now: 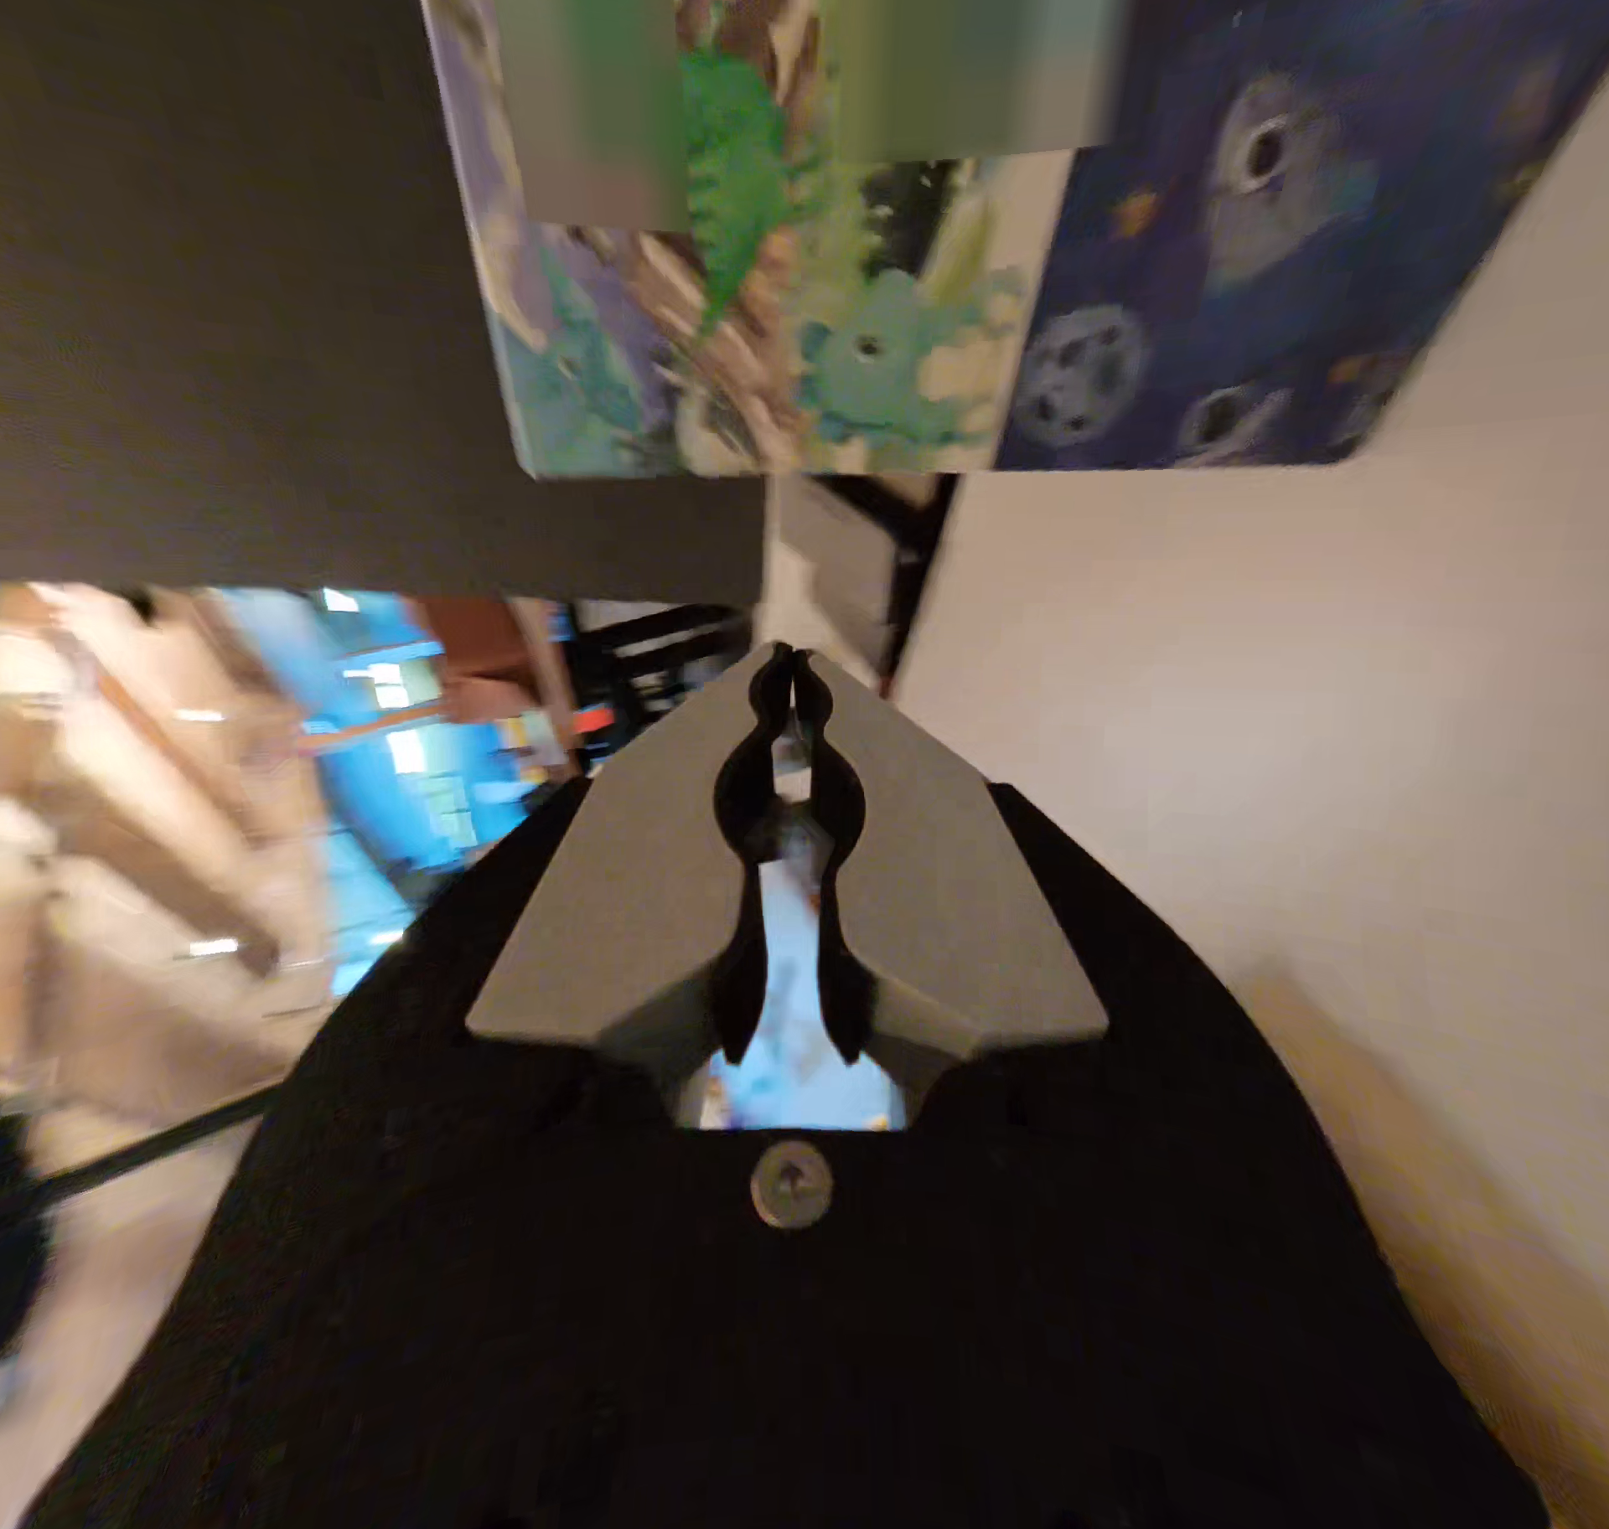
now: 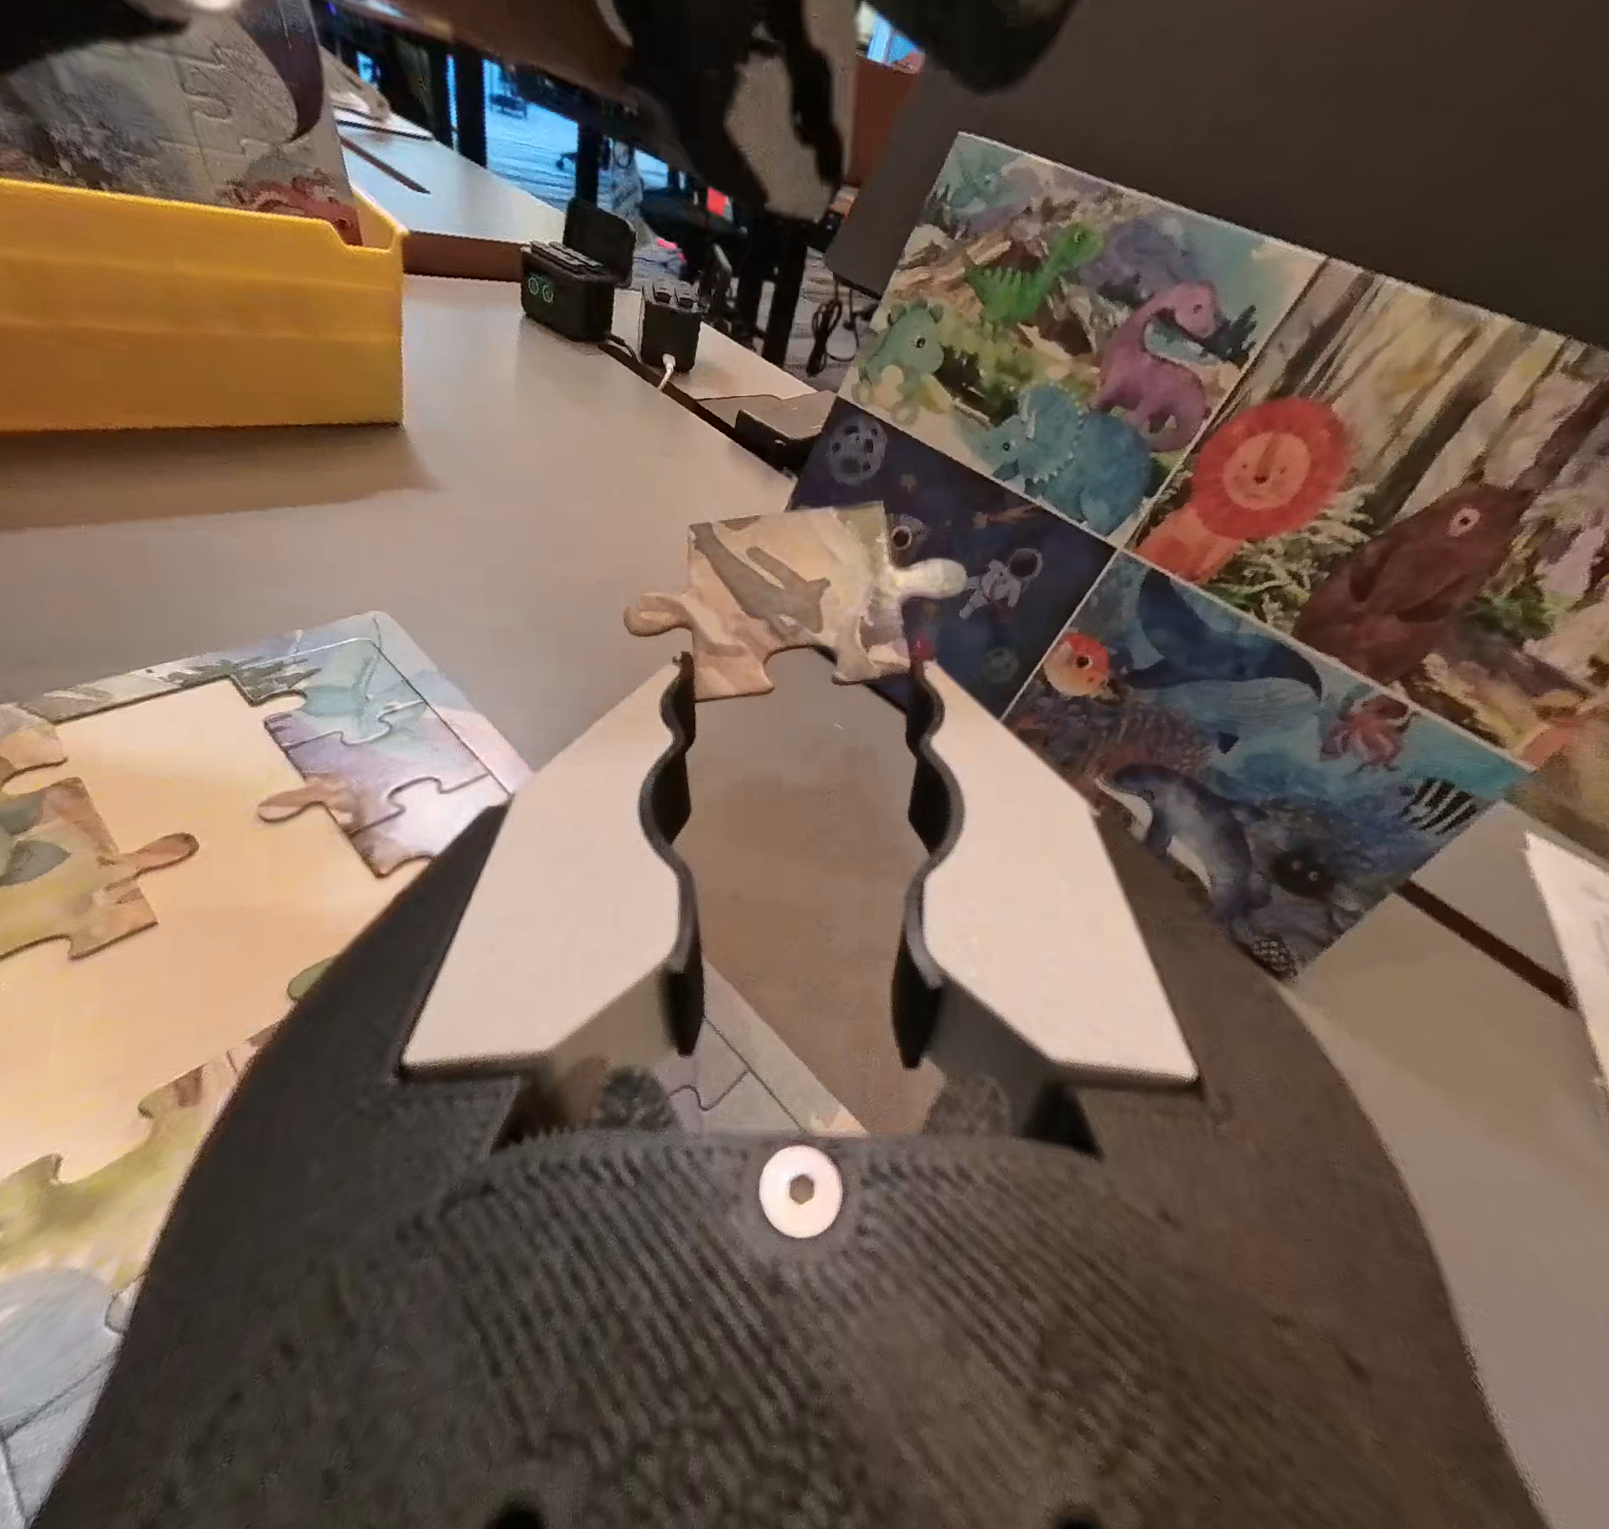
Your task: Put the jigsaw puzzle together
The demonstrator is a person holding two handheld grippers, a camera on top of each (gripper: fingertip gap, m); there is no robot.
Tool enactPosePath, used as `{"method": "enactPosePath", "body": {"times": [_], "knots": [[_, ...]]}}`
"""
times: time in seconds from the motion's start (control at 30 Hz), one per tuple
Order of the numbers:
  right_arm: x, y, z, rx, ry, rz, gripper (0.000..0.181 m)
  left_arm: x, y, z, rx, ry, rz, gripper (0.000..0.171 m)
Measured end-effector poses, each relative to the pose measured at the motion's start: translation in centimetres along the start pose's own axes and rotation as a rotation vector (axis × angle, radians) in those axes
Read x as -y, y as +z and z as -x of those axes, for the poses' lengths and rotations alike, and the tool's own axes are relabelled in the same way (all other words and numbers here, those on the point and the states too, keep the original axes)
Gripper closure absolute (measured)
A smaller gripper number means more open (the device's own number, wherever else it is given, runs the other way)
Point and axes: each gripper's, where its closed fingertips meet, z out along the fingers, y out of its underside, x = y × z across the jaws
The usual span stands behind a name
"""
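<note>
My right gripper (image 2: 801, 673) has its jaws wide apart, and its two tips clamp the side edges of a grey-and-tan puzzle piece (image 2: 784, 599). The piece is held above the table, in front of the picture box (image 2: 1219, 530). The puzzle board (image 2: 157, 791) lies at the lower left with several pieces fitted along its corner (image 2: 383, 773) and left side. My left gripper (image 1: 791, 660) is shut, tips touching. Its view is blurred and rolled sideways, facing the box (image 1: 784, 312). I cannot tell whether the pale sliver between its pads is a piece.
A yellow bin (image 2: 191, 329) with another puzzle stands at the back left. Black charger boxes (image 2: 575, 286) sit at the table's far edge. A dark panel (image 2: 1306, 94) rises behind the box. White paper (image 2: 1576, 921) lies at the right. Dark shapes (image 2: 740, 51) hang overhead. One gripper's finger ends stand about 25 centimeters off the other's.
</note>
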Motion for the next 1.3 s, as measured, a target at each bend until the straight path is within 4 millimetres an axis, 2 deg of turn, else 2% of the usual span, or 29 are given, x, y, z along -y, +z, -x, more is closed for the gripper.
{"method": "enactPosePath", "body": {"times": [0.1,0.23,0.47,1.07,1.17,1.3], "knots": [[-0.1,-0.2,-0.5,-0.001,0.013,0.003,0.133,2.1,-0.7,1.6,0.098,0.15,0.031,0.171],[0.2,-0.4,-0.5,-0.003,0.003,-0.002,0.133,3.8,-2.6,1.0,0.134,0.174,0.0,0.171],[-0.1,-0.1,0.4,0.02,-0.028,0.026,0.134,3.9,-4.3,0.1,0.168,0.225,0.031,0.171],[0.4,-0.3,1.0,0.039,-0.043,0.015,0.134,4.9,-10.4,1.3,0.247,0.188,-0.061,0.171],[0.3,-0.1,1.5,0.055,-0.047,0.02,0.134,4.3,-10.9,0.0,0.163,0.083,-0.133,0.171],[0.4,-0.1,1.8,0.058,-0.075,0.023,0.134,2.4,-11.3,-4.4,-0.102,-0.19,-0.277,0.171]]}}
